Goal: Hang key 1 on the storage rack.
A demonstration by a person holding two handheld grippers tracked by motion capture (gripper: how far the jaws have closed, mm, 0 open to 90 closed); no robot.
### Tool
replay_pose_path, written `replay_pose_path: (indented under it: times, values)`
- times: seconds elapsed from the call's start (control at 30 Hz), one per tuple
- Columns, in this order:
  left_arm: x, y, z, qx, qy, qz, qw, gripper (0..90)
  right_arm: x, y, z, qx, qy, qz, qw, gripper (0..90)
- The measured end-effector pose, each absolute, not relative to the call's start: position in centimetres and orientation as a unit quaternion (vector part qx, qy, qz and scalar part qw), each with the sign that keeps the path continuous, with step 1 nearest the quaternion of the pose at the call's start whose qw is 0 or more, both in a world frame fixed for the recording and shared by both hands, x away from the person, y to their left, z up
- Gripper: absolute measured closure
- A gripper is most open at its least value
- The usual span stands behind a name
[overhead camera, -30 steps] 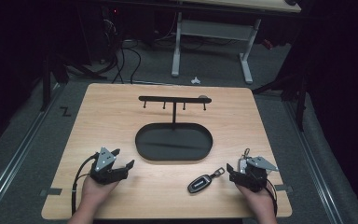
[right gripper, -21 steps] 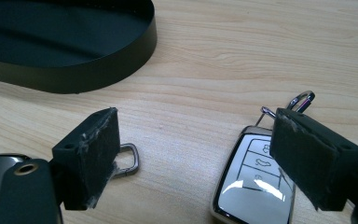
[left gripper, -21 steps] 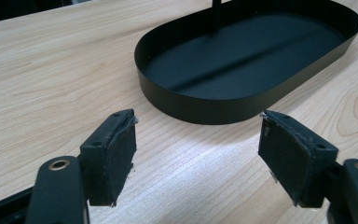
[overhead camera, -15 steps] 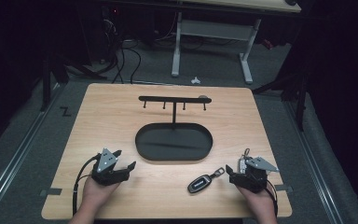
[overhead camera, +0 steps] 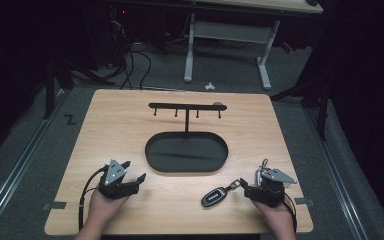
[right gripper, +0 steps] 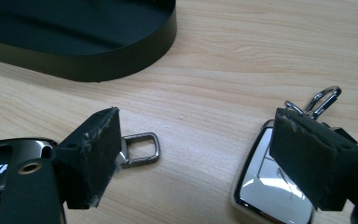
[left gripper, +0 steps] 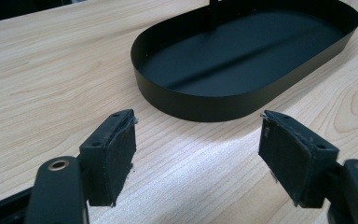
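- Key fob point(overhead camera: 214, 198): black, lies flat on the wooden table point(overhead camera: 125, 125) near its front edge, right of centre, just left of the right gripper point(overhead camera: 260, 189). A metal ring and clip point(overhead camera: 235, 184) lead from it toward that gripper.
- Right gripper view: the key fob point(right gripper: 0, 172) sits at lower left behind the left jaw, its rectangular metal loop point(right gripper: 142, 148) bare on the wood between the jaws. A chrome-edged piece point(right gripper: 265, 179) lies under the right jaw, a carabiner clip point(right gripper: 324, 99) just beyond it.
- Right gripper: jaws spread wide, gripping nothing; they straddle the loop without touching it, as far as can be seen.
- Right hand point(overhead camera: 277, 216) comes in from the bottom edge; the gripper lies low on the table, pointing left toward the fob.
- Left gripper point(overhead camera: 127, 172): jaws wide apart, empty, bare wood between the pads point(left gripper: 121, 154). The left hand point(overhead camera: 102, 207) holds it low at front left, angled toward the tray.
- Black oval tray point(overhead camera: 152, 155): centre of table, well apart from the fob; left gripper view shows its wall point(left gripper: 191, 100) near the jaws.
- High view adds a black hook rack point(overhead camera: 186, 106) rising on a post from the tray.
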State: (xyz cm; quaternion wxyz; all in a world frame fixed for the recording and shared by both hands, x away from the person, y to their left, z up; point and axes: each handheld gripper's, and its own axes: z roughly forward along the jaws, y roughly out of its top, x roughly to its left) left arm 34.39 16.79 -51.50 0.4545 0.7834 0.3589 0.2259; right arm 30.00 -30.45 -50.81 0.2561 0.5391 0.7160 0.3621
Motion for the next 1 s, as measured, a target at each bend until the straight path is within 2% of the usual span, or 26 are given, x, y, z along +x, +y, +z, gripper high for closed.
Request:
replay_pose_path:
  times: [0.2, 0.3, 0.47, 0.7, 0.83, 0.93, 1.0]
  values:
    - [34.5, 16.8, -51.6, 0.784, 0.361, 0.224, 0.453, 27.6, 29.8, -30.0, -50.6, 0.532, 0.726, 0.361, 0.243, 17.6]
    - [34.4, 16.8, -51.5, 0.784, 0.36, 0.225, 0.453, 27.6, 29.5, -30.0, -50.5, 0.53, 0.728, 0.36, 0.244, 19.4]
    - [34.3, 16.8, -51.5, 0.784, 0.358, 0.225, 0.454, 27.6, 29.1, -30.0, -50.7, 0.536, 0.731, 0.357, 0.227, 27.5]
    - [34.4, 16.8, -51.5, 0.785, 0.357, 0.222, 0.455, 27.5, 28.8, -29.3, -50.7, 0.53, 0.738, 0.352, 0.225, 29.3]
    - [34.3, 16.7, -51.5, 0.783, 0.36, 0.221, 0.456, 27.5, 28.9, -27.4, -50.6, 0.516, 0.748, 0.357, 0.217, 26.8]
    - [34.2, 16.6, -51.5, 0.786, 0.358, 0.22, 0.454, 27.6, 28.9, -24.8, -50.7, 0.507, 0.754, 0.356, 0.216, 18.5]
    - [34.2, 16.6, -51.5, 0.786, 0.357, 0.22, 0.454, 27.6, 28.8, -23.6, -50.8, 0.498, 0.762, 0.354, 0.213, 16.1]
